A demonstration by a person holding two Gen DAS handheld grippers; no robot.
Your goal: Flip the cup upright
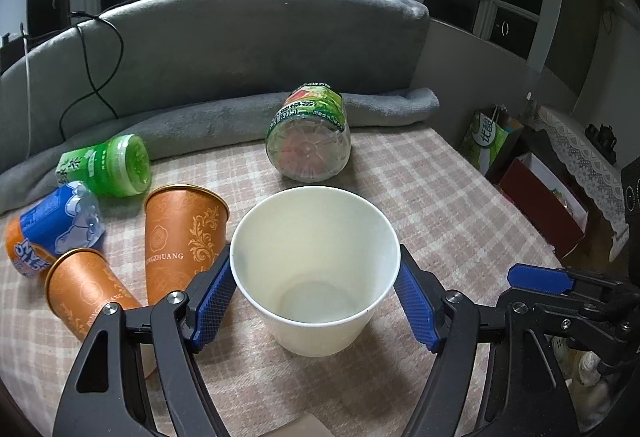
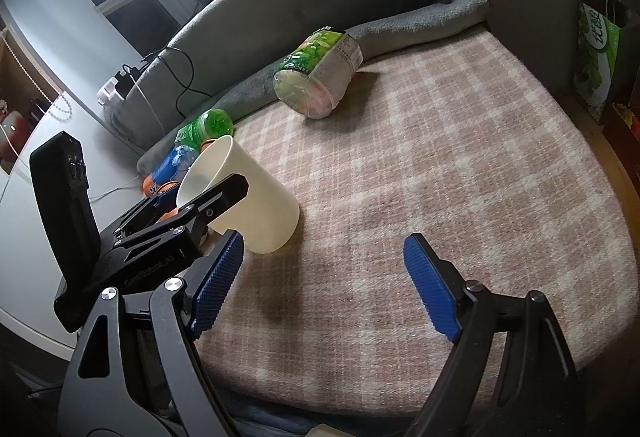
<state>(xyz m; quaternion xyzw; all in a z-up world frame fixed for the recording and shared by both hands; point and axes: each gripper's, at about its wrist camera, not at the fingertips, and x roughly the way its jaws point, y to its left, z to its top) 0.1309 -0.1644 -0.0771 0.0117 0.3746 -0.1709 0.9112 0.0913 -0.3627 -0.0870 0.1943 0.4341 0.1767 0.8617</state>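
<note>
The white paper cup (image 1: 316, 269) stood between the two blue ribbed pads of the left tool (image 1: 316, 301), mouth up and tipped slightly toward the camera, its base resting on the checked cloth (image 1: 440, 205) that covered the tabletop. Both pads sat right at the cup's rim, one on each side; whether they pressed it or only flanked it could not be told. In the right wrist view the same cup (image 2: 248, 197) leaned with its open mouth toward the left tool's black finger, which crossed in front of the rim. The right tool (image 2: 324, 277) hung open above bare cloth, just beside the cup, holding nothing.

The cup was smooth, matte and tapered, with a rolled lip and a plain pale inside. The cloth was a fuzzy pink-and-cream plaid. Two orange paper cups (image 1: 184, 237) with gold rims and scroll print stood upside down at the left, just beside it.
</note>
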